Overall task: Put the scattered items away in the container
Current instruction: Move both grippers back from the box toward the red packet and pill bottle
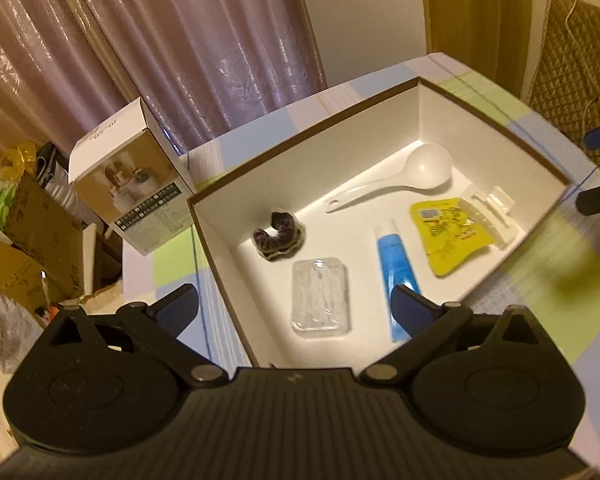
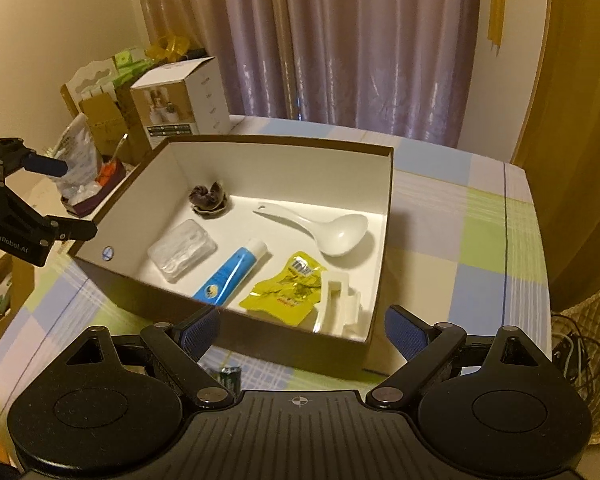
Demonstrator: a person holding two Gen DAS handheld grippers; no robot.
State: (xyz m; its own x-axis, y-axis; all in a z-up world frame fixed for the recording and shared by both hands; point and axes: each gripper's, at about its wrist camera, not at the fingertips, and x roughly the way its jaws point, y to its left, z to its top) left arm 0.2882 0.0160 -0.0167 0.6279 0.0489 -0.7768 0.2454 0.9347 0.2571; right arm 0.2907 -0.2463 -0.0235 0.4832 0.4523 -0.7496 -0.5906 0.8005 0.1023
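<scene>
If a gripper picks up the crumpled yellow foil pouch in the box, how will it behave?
The crumpled yellow foil pouch looks thin and creased, so probably floppy and light. Its glossy surface may slip between pads. It lies flat, so rolling seems unlikely.

An open brown box [image 2: 236, 322] with white inside sits just ahead of the right gripper [image 2: 302, 330]. Flat on its floor lie a white ladle [image 2: 332, 230], a blue tube [image 2: 230, 272], a crumpled yellow sachet [image 2: 288, 290], a white hair claw [image 2: 340, 308] nearest, a clear plastic case [image 2: 182, 250] and a dark scrunchie [image 2: 209, 197] farthest.
</scene>
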